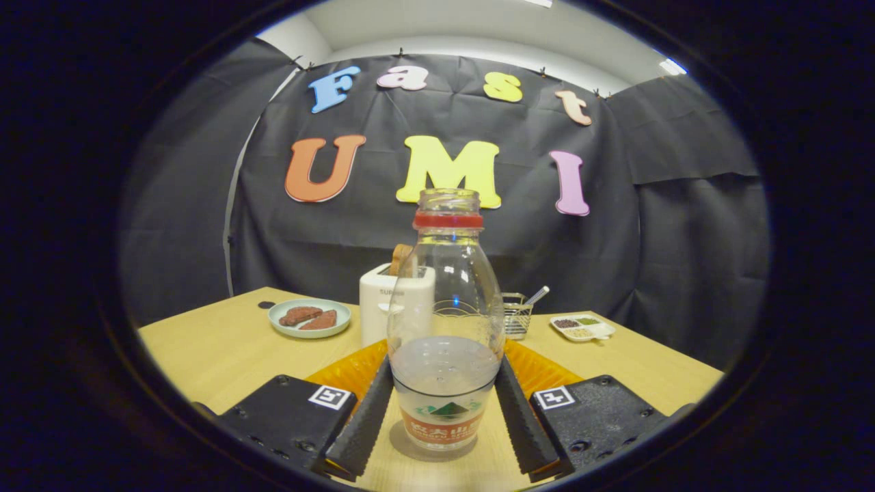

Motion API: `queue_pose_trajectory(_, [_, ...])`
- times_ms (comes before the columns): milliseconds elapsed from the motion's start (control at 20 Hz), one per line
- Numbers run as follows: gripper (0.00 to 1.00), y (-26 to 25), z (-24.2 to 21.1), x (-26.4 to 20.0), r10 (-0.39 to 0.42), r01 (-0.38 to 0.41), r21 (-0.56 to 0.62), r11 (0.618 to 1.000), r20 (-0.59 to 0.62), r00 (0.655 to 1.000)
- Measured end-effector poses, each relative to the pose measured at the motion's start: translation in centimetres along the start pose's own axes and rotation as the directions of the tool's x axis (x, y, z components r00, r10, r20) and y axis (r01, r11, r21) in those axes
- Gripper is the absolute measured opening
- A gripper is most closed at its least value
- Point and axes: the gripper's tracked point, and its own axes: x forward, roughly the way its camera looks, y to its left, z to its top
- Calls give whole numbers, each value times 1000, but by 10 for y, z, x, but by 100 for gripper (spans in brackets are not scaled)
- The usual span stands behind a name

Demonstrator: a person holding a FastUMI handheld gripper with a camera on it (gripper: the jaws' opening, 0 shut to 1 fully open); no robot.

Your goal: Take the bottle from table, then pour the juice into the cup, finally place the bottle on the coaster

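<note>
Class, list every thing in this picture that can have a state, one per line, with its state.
bottle: upright on the table, uncapped, part full of clear liquid
tool: fingers against both sides of the bottle
toaster: a slice sticking up from its slot
plate: holds two brown pieces
divided dish: compartments filled
wire basket: upright, utensil inside
</note>
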Motion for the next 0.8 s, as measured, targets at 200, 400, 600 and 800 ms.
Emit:
queue_pose_trajectory(200, [83, 3, -20, 12, -2, 2, -7, 1000, -28, 1000])
queue_pose_trajectory(400, [83, 4, -33, 16, 11, -11, -3, 1000, -43, 999])
queue_pose_trajectory(600, [90, 3, -30, 10, 24, -23, 23, 999, -41, 999])
queue_pose_trajectory(800, [100, 0, -16, -2, 22, -21, 29, 999, -16, 1000])
